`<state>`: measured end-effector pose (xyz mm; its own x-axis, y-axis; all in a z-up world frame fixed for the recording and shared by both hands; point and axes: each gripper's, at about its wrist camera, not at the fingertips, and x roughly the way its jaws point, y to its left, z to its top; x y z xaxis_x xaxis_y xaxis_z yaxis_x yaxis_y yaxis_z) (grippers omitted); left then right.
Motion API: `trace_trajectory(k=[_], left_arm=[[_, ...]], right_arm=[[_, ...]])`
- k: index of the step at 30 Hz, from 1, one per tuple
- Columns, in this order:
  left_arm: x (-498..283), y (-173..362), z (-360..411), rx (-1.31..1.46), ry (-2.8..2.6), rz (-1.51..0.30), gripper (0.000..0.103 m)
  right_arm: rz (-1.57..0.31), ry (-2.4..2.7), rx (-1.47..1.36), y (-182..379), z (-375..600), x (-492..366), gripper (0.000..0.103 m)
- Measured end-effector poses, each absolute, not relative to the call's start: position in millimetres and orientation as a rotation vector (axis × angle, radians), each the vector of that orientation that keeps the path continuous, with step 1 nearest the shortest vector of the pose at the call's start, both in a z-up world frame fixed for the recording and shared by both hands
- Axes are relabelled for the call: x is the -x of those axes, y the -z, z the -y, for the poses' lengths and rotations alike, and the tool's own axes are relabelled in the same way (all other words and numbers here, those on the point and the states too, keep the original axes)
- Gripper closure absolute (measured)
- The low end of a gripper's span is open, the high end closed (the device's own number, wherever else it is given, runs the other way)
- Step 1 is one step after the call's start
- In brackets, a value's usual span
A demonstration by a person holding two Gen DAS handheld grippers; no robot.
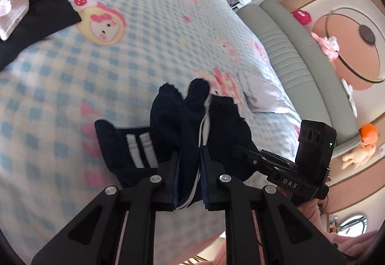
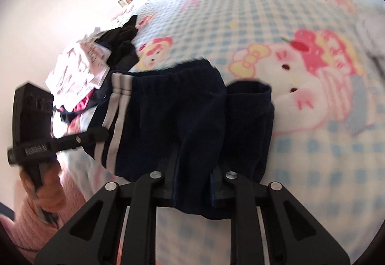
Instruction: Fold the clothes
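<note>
A dark navy garment with two white side stripes (image 1: 168,125) hangs bunched over the blue-checked bedspread (image 1: 149,53). My left gripper (image 1: 189,161) is shut on a fold of it. The right gripper (image 1: 245,154) shows at the right of the left wrist view, its tip against the same cloth. In the right wrist view the navy garment (image 2: 178,116) spreads wider, stripes at its left, and my right gripper (image 2: 192,168) is shut on its lower edge. The left gripper (image 2: 96,135) reaches in from the left, held by a hand in a pink sleeve.
A heap of pink-white and black clothes (image 2: 91,65) lies at the bed's far side, also at the top left of the left wrist view (image 1: 28,5). A grey padded headboard (image 1: 288,53), a white pillow (image 1: 262,94) and plush toys (image 1: 361,144) lie to the right.
</note>
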<state>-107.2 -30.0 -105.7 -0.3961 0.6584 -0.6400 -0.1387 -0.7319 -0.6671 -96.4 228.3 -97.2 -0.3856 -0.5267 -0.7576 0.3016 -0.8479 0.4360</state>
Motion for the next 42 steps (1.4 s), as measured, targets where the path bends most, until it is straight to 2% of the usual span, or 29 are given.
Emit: trace_trajectory(k=[3, 7, 10, 12, 13, 14, 17, 21, 24, 25, 26, 33, 40, 42], left_arm=[[91, 107, 21, 1.367, -2.185, 0.681, 0.088], [78, 149, 21, 1.557, -2.174, 0.692, 0.088], [62, 154, 22, 1.554, -2.177, 0.683, 0.086], [55, 144, 21, 1.496, -2.192, 0.655, 0.070], [56, 137, 17, 1.459, -2.208, 0.634, 0.053], [56, 130, 14, 1.423, -2.223, 0.613, 0.045], [69, 121, 4, 1.370, -2.284, 0.534, 0.044], [88, 137, -3, 1.471, -2.308, 0.482, 0.044], [83, 148, 1, 1.483, -2.322, 0.513, 0.052], [79, 148, 1, 1.460, -2.305, 0.538, 0.082], [76, 147, 2, 1.455, -2.275, 0.565, 0.090], [53, 121, 6, 1.402, -2.271, 0.579, 0.090], [51, 150, 13, 1.550, -2.191, 0.624, 0.089], [51, 162, 17, 1.578, -2.183, 0.644, 0.087]], right_arm=[[0.287, 2.228, -1.318, 84, -227, 71, 0.085], [0.213, 2.221, -1.468, 119, -228, 57, 0.077], [0.336, 2.179, -1.508, 136, -243, 45, 0.072], [0.322, 2.207, -1.483, 128, -248, 40, 0.068], [0.311, 2.222, -1.471, 124, -250, 37, 0.065], [0.270, 2.243, -1.458, 119, -249, 37, 0.064], [0.207, 2.276, -1.415, 108, -242, 41, 0.064], [0.250, 2.300, -1.404, 104, -239, 53, 0.063], [0.256, 2.332, -1.418, 105, -237, 55, 0.063], [0.259, 2.342, -1.422, 105, -236, 56, 0.063], [0.280, 2.340, -1.418, 105, -237, 55, 0.063], [0.291, 2.340, -1.449, 109, -234, 51, 0.063], [0.321, 2.319, -1.489, 116, -228, 53, 0.065], [0.288, 2.332, -1.524, 125, -227, 51, 0.065]])
